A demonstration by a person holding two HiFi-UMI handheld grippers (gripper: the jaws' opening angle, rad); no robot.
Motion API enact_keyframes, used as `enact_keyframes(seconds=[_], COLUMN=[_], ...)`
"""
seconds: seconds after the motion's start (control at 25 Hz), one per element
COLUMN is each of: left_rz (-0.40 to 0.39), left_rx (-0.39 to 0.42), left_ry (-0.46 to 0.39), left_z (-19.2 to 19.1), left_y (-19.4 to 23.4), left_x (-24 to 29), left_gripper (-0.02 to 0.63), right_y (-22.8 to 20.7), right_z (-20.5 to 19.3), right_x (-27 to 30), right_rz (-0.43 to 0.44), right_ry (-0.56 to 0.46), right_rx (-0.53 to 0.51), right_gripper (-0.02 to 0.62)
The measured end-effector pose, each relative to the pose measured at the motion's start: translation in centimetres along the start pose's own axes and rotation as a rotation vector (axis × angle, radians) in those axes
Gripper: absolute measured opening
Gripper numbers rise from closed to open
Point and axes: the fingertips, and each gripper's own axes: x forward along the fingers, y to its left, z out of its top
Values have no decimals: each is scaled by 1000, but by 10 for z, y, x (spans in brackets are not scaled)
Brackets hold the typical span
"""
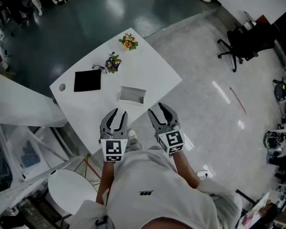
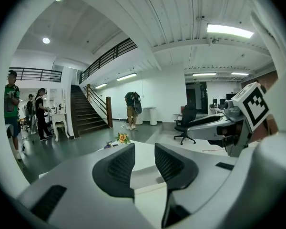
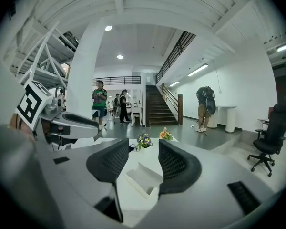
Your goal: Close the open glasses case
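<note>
The open white glasses case (image 1: 132, 95) lies on the white table (image 1: 152, 68) near its front edge, with the lid up. Both grippers hover side by side just short of it, over the table's near edge. My left gripper (image 1: 119, 112) is open and holds nothing; in the left gripper view, the case (image 2: 146, 177) shows low between its jaws. My right gripper (image 1: 158, 108) is open too, and in the right gripper view the case (image 3: 144, 179) lies ahead between its jaws.
A black square pad (image 1: 87, 80), a purple flower bunch (image 1: 112, 62) and an orange flower bunch (image 1: 128, 42) lie farther back on the table. An office chair (image 1: 238, 44) stands at the far right. Several people (image 3: 101, 104) stand near the stairs (image 3: 158, 106).
</note>
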Motion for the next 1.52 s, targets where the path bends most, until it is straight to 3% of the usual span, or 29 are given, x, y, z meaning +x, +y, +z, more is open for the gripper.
enact_keyframes(seconds=[0.72,1.08,1.52], left_rz=[-50,15,168], left_rx=[-32,-88,-215], left_ry=[69,164,269], left_z=[-20,-44,-79], left_y=[32,41,45], left_x=[80,123,162], left_gripper=[126,121,118], right_y=[-40,-67,-87], right_z=[-7,-17,-44], right_x=[72,124,186], right_rz=[-22,105,311], right_ry=[67,126,224], right_rx=[10,-2,-63], right_gripper=[179,172,166])
